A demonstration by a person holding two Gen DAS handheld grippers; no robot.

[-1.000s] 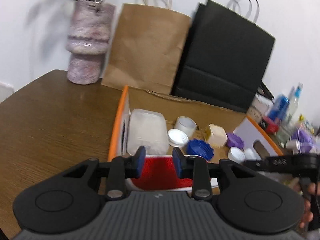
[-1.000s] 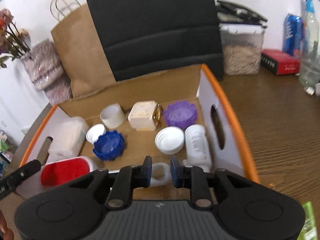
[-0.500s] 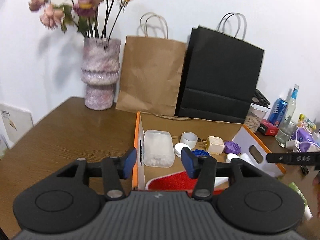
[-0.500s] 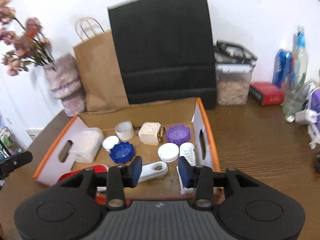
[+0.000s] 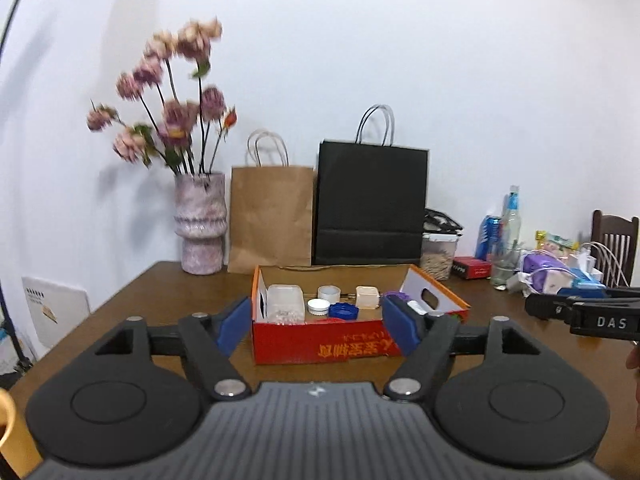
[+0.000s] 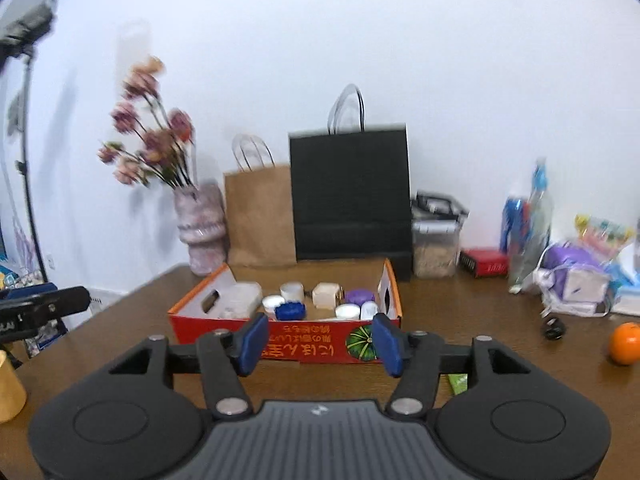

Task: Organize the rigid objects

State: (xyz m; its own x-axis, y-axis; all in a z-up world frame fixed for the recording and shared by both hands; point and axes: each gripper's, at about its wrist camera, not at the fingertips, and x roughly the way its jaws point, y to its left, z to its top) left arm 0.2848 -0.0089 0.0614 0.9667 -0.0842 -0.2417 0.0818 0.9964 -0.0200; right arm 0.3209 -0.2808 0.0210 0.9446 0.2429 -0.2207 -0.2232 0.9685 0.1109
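Right wrist view has both the right gripper (image 6: pixel 316 340) and left gripper (image 5: pixel 316 326) spread wide and empty near the box (image 6: pixel 280 344), so sorting looks finished, or next comes another reach in.

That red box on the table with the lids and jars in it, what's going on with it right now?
A person holds two tongs in front of the red cardboard box on the wooden table. The left tongs and right tongs are both open and empty. Inside the box sit a blue lid, a purple lid, white caps and a clear container; nothing is gripped.
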